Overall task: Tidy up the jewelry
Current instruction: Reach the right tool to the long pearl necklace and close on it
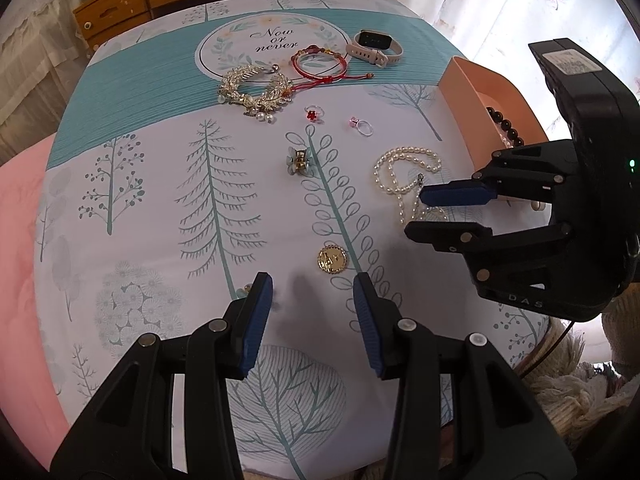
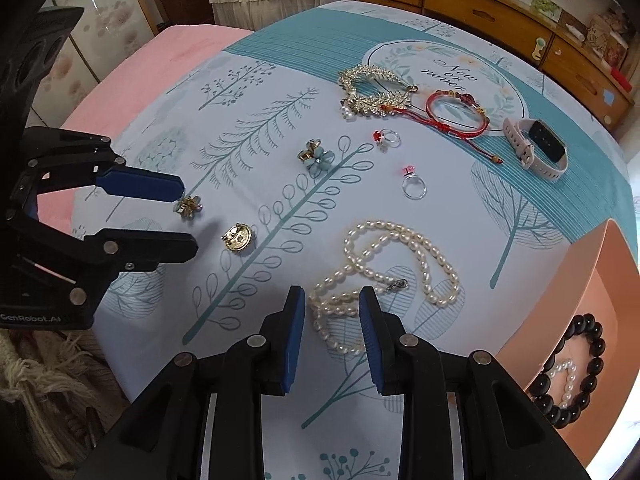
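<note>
Jewelry lies spread on a tree-print tablecloth (image 1: 160,208). A white pearl necklace (image 2: 384,268) lies just ahead of my open right gripper (image 2: 332,300), its near loop between the fingers; it also shows in the left wrist view (image 1: 404,176). My left gripper (image 1: 314,288) is open and empty above the cloth, near a gold round brooch (image 1: 333,259) and a small flower earring (image 2: 188,205). A second flower earring (image 2: 316,156), two rings (image 2: 387,137) (image 2: 414,186), a gold leaf bracelet (image 2: 372,88), a red cord bracelet (image 2: 456,110) and a watch (image 2: 538,148) lie farther off.
An orange box (image 2: 592,280) at the right table edge holds a black bead bracelet (image 2: 576,368) and a small pearl piece (image 2: 566,380). A pink cover (image 1: 20,264) lies left of the table. Wooden drawers (image 2: 480,4) stand behind.
</note>
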`<state>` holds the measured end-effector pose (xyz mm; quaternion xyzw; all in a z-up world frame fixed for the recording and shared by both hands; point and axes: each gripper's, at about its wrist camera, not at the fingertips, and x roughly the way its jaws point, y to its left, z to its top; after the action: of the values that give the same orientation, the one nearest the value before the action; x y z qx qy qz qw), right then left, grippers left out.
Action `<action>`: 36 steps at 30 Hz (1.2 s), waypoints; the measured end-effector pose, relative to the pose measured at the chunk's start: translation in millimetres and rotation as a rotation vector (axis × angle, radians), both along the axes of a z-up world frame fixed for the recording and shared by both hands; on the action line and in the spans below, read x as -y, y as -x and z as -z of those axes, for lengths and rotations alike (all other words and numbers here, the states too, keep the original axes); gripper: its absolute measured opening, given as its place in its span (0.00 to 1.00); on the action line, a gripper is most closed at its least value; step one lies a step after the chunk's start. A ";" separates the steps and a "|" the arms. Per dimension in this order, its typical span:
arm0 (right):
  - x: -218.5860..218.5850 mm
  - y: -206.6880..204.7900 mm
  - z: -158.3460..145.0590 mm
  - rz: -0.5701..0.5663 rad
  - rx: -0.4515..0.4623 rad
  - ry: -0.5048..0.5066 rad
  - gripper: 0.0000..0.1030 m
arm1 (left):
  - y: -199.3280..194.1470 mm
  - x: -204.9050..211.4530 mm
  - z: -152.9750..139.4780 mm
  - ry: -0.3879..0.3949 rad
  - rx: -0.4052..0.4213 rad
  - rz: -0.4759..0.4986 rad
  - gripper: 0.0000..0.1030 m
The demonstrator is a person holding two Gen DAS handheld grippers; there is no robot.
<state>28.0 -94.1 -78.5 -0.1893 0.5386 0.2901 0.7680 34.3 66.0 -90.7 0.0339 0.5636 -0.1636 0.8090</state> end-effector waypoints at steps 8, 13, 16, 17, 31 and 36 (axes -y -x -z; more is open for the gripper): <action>0.3 -0.2 4.9 -0.028 -0.023 0.016 0.28 | -3.5 -1.5 3.2 0.000 -0.016 -0.009 0.38; -5.8 6.4 6.4 -0.058 0.000 0.051 0.28 | -6.2 -1.0 3.5 -0.004 -0.016 -0.006 0.38; -12.3 11.2 7.7 -0.079 0.028 0.099 0.25 | -9.2 -0.4 4.6 -0.004 -0.022 0.001 0.38; -13.5 11.3 7.7 -0.079 0.025 0.105 0.24 | -10.2 0.0 5.1 -0.002 -0.028 0.007 0.38; 14.5 -3.1 4.3 0.089 -0.072 -0.045 0.05 | -15.8 18.2 6.2 0.023 -0.070 0.102 0.38; 29.9 -2.2 0.9 0.150 -0.088 -0.095 0.05 | -21.3 26.5 12.0 -0.006 -0.074 0.118 0.38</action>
<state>30.2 -124.0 -79.4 -0.0985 0.5703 0.2650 0.7713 55.6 39.4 -102.7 0.0636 0.5904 -0.2105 0.7765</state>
